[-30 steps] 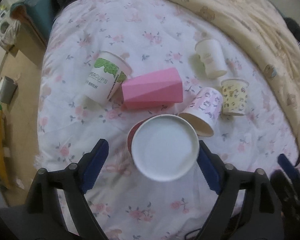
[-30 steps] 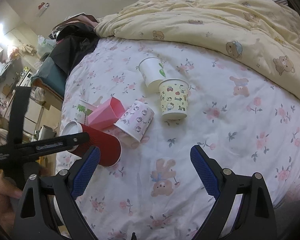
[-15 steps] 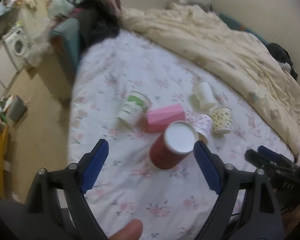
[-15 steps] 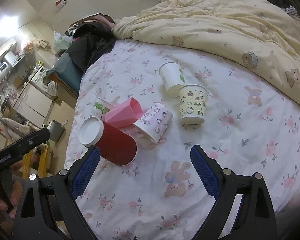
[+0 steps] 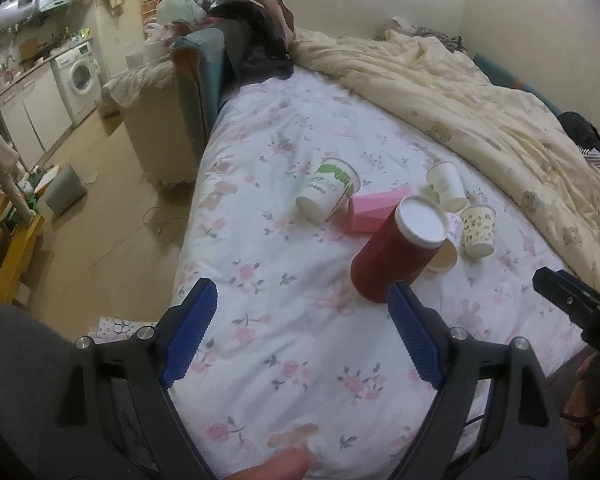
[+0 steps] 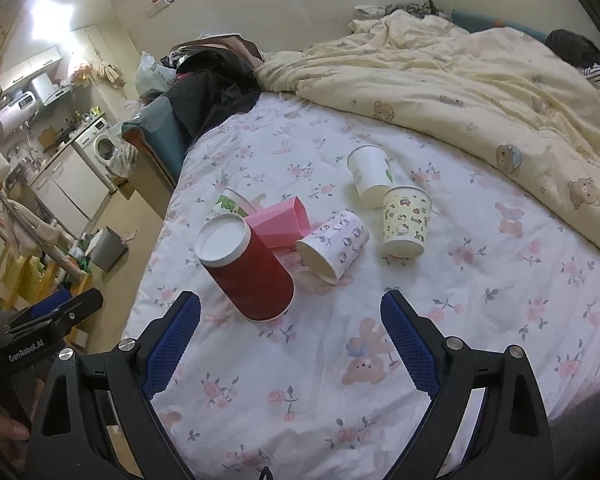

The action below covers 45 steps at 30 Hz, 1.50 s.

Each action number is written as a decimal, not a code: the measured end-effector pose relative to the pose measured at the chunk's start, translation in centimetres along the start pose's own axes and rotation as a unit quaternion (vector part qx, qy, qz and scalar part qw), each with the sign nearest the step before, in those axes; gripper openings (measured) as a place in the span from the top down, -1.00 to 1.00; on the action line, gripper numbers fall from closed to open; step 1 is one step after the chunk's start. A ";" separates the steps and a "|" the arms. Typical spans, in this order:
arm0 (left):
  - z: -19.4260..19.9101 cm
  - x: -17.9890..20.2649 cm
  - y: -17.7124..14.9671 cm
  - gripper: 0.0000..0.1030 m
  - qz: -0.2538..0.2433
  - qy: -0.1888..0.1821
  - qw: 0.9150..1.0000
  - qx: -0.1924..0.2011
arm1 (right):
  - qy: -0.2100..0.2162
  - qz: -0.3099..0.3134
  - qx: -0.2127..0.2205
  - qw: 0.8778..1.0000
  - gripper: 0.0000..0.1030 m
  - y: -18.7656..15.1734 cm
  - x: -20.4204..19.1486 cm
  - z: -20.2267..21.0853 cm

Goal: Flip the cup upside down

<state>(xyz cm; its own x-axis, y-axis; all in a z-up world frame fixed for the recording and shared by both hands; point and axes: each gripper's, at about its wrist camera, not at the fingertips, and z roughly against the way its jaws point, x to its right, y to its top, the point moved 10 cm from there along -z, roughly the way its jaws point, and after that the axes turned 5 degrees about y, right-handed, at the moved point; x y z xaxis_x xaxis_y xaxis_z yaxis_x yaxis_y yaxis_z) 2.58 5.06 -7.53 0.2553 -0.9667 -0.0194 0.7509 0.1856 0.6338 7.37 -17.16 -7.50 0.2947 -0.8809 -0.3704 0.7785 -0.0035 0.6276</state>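
A red ribbed paper cup [image 5: 392, 258] stands upside down on the floral bedsheet, its white base up; it also shows in the right wrist view [image 6: 248, 270]. My left gripper [image 5: 302, 338] is open and empty, pulled back toward the bed's near edge, apart from the cup. My right gripper [image 6: 290, 346] is open and empty, near the sheet in front of the cup.
Around the red cup lie a pink faceted cup [image 6: 278, 224], a green-print white cup [image 5: 326, 192], a purple-pattern cup [image 6: 334, 248], a cartoon cup [image 6: 404, 222] and a plain white cup [image 6: 370, 176]. A cream quilt [image 6: 480, 80] covers the far right. The bed edge [image 5: 184, 240] drops to the floor at left.
My left gripper has let go of the red cup and drawn back and up, away from it. The cup stays standing base up. The right gripper has also backed off a little.
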 end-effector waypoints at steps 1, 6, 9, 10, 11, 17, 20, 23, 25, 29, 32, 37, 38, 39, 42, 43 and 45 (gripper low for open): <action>0.1 -0.1 -0.2 -0.68 0.002 0.000 1.000 0.002 | -0.005 0.002 0.001 1.000 -0.83 -0.3 -0.1 0.0; -0.1 0.3 -1.1 -0.97 -0.003 -0.006 1.000 0.001 | -0.034 0.012 0.012 0.999 -0.83 -1.6 -0.3 0.0; -0.2 0.8 -1.3 -0.98 -0.011 -0.006 1.000 0.003 | -0.045 0.031 0.020 0.998 -0.83 -1.5 -0.7 0.0; -0.2 0.9 -1.3 -0.98 -0.012 -0.006 1.000 0.006 | -0.050 0.036 0.024 0.998 -0.83 -1.4 -0.7 0.0; -0.1 1.1 -1.4 -0.98 -0.014 -0.007 1.000 0.008 | -0.054 0.040 0.028 0.997 -0.83 -1.2 -0.7 0.0; -0.2 1.5 -1.4 -0.98 -0.015 -0.011 1.000 0.009 | -0.056 0.033 0.020 0.998 -0.83 -1.4 -0.3 -0.6; -0.3 1.6 -1.4 -0.98 -0.011 -0.013 1.000 0.007 | -0.057 0.036 0.018 0.998 -0.83 -1.5 -0.4 -0.7; -0.4 1.7 -1.4 -0.98 -0.010 -0.013 1.000 0.004 | -0.056 0.037 0.018 0.998 -0.83 -1.5 -0.5 -0.8; -0.4 1.6 -1.4 -0.98 -0.008 -0.013 1.000 0.003 | -0.055 0.036 0.017 0.998 -0.83 -1.6 -0.5 -0.8; -0.6 1.4 -1.5 -0.98 -0.005 -0.014 1.000 0.000 | -0.055 0.038 0.016 0.998 -0.83 -1.7 -0.7 -0.8; -0.6 1.3 -1.5 -0.98 -0.005 -0.013 1.000 0.000 | -0.056 0.043 0.016 0.997 -0.83 -1.8 -1.0 -0.8; -0.6 1.3 -1.4 -0.98 -0.006 -0.012 1.000 0.003 | -0.053 0.042 0.012 0.998 -0.83 -2.0 -1.2 -1.0; -0.6 1.4 -1.4 -0.98 -0.005 -0.013 1.000 0.003 | -0.053 0.043 0.011 0.998 -0.83 -2.0 -1.3 -1.0; -0.6 1.4 -1.4 -0.98 -0.005 -0.013 1.000 0.002 | -0.053 0.044 0.011 0.998 -0.83 -2.0 -1.3 -1.0; -0.6 1.4 -1.4 -0.98 -0.005 -0.013 1.000 0.002 | -0.053 0.045 0.012 0.998 -0.83 -1.9 -1.3 -1.0; -0.6 1.4 -1.4 -0.98 -0.005 -0.013 1.000 0.002 | -0.053 0.045 0.012 0.997 -0.83 -1.9 -1.3 -1.0; -0.6 1.4 -1.4 -0.98 -0.005 -0.013 1.000 0.003 | -0.052 0.043 0.011 0.998 -0.83 -1.9 -1.3 -1.0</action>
<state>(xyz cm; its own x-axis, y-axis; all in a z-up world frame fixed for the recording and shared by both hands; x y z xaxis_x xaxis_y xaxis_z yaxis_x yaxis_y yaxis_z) 2.25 3.55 -8.90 0.2313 -0.9729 -0.0064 0.7503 0.1742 0.6377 6.07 -15.51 -8.92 0.3006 -0.9226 -0.2417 0.7393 0.0653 0.6702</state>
